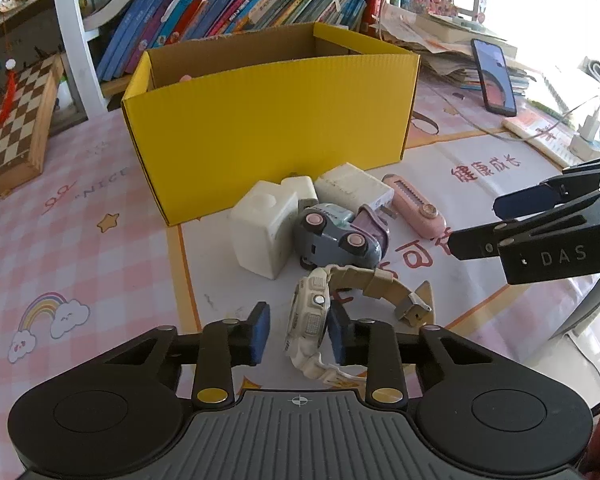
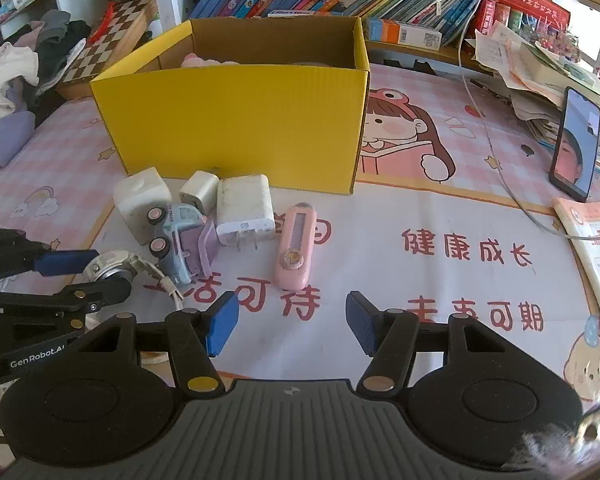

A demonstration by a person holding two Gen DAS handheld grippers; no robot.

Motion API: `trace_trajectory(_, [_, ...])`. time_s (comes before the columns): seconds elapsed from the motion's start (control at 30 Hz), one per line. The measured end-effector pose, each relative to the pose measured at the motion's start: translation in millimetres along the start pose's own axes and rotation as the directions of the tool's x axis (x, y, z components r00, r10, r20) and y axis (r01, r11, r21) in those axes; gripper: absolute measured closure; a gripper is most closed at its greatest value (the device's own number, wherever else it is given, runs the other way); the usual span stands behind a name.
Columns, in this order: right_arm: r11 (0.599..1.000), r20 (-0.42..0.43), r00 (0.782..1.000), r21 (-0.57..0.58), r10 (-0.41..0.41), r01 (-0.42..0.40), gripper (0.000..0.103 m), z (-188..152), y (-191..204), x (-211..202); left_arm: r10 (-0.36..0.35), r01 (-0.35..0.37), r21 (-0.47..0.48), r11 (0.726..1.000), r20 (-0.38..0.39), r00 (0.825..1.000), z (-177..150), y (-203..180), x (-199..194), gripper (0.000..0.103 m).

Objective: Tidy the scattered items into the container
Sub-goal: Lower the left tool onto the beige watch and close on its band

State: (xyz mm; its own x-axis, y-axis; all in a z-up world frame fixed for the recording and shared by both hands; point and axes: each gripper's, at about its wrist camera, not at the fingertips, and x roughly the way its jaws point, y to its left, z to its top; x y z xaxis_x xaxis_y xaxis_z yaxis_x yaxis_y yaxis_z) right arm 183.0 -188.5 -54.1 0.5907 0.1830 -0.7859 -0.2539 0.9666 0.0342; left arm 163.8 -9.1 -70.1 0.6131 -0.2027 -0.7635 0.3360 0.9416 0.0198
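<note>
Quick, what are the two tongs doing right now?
Left tongs: around the watch, not yet pressing it on both sides.
Right tongs: open, holding nothing.

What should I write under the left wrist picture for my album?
Left gripper with fingers around a cream watch, in front of a toy car and the yellow box.

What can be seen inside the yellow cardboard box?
Over the front wall of the yellow cardboard box, only the top of a pale pink object shows, near its left end. The brown inner walls are visible; the box floor and anything lower are hidden.
</note>
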Motion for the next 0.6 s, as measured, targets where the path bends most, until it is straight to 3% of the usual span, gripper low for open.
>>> trace_trajectory(0.1, [1.0,-0.003,1.0,-0.003,0.002,-0.002,0.046,2.0,-1.0,2.9,-0.012,0.012,0.001,1.0,-0.001,1.0,0.0,-0.5,1.0,0.083])
trace_trajectory(0.6, [1.0,-0.039,0.999,0.005,0.029,-0.028,0.055,22.4,-6.4,33.8,0.011,-0.013,-0.089,0.996,-0.015,1.0,-4.6,14.4,-14.2,0.088])
